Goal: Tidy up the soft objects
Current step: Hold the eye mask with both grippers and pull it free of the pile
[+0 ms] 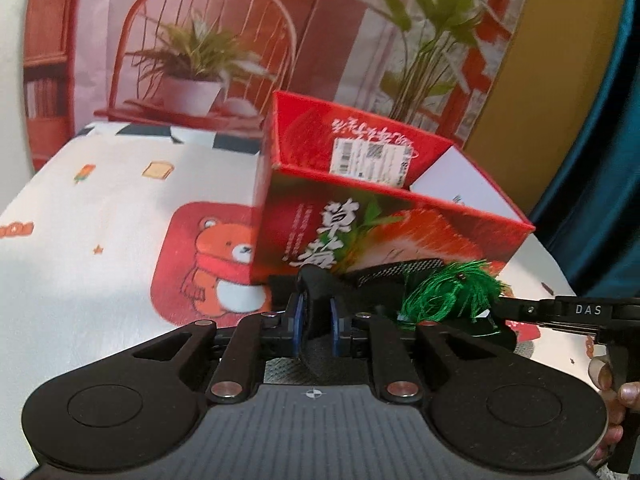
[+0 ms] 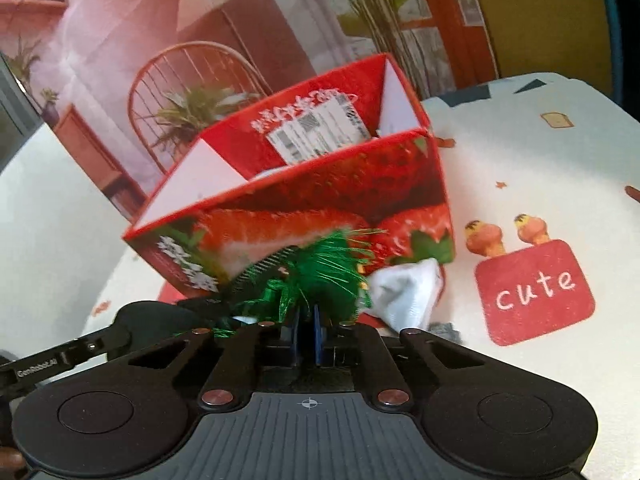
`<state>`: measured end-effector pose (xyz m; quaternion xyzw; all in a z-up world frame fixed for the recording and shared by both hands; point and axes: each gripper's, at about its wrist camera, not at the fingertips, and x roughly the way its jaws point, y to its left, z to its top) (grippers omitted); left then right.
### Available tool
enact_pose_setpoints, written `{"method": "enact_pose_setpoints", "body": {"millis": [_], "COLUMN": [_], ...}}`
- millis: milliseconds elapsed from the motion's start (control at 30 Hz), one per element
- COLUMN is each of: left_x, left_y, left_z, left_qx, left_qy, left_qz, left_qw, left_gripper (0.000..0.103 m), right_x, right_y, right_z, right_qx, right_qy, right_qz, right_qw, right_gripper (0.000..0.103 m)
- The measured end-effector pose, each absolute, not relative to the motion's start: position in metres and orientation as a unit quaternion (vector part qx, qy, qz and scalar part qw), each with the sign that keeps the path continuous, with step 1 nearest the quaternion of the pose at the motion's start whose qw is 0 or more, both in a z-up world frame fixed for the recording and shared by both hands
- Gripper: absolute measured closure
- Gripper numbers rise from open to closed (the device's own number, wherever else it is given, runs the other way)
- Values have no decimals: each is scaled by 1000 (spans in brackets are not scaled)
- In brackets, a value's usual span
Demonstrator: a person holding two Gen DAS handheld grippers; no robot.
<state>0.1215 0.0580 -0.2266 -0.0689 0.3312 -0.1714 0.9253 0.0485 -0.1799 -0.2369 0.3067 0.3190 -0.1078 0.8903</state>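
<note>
Left wrist view: left gripper [image 1: 316, 312] jaws clamped on black fabric strap [image 1: 320, 288]; right gripper [image 2: 307, 320] jaws clamped on its green fringe [image 2: 320, 276], just near the strawberry box [image 2: 320, 184]. Lift both together, clear the near wall, drop inside. White sock [image 2: 404, 292] waits on desk [image 2: 560, 168].

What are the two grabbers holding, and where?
Left hand-held gripper pinches the black fabric strap. Right hand-held gripper pinches the green fringe at its base.
</note>
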Motion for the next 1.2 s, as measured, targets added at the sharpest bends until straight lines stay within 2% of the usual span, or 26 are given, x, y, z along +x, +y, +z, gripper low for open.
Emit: {"method": "enact_pose_setpoints", "body": {"millis": [633,800,1067,1200], "left_x": [115,117,119,121], "left_y": [72,76,74,74], "left_z": [-245,-250,-256,-260], "left_qx": [-96,-104,-106,-108], "left_qy": [366,374,386,394], "left_qz": [-158,-148,-142,-141], "left_qw": [912,910,905,902], "left_gripper": [89,89,89,88], "right_x": [41,29,28,33], "right_y": [-164,-168,-174,-170], "right_z": [-255,-249,-265,-270], "right_qx": [321,293,320,327], "right_qy": [348,336,354,364], "right_qz": [-92,-139,-136,-125], "right_qw": [876,884,868,863], "right_gripper": [95,82,80,74]}}
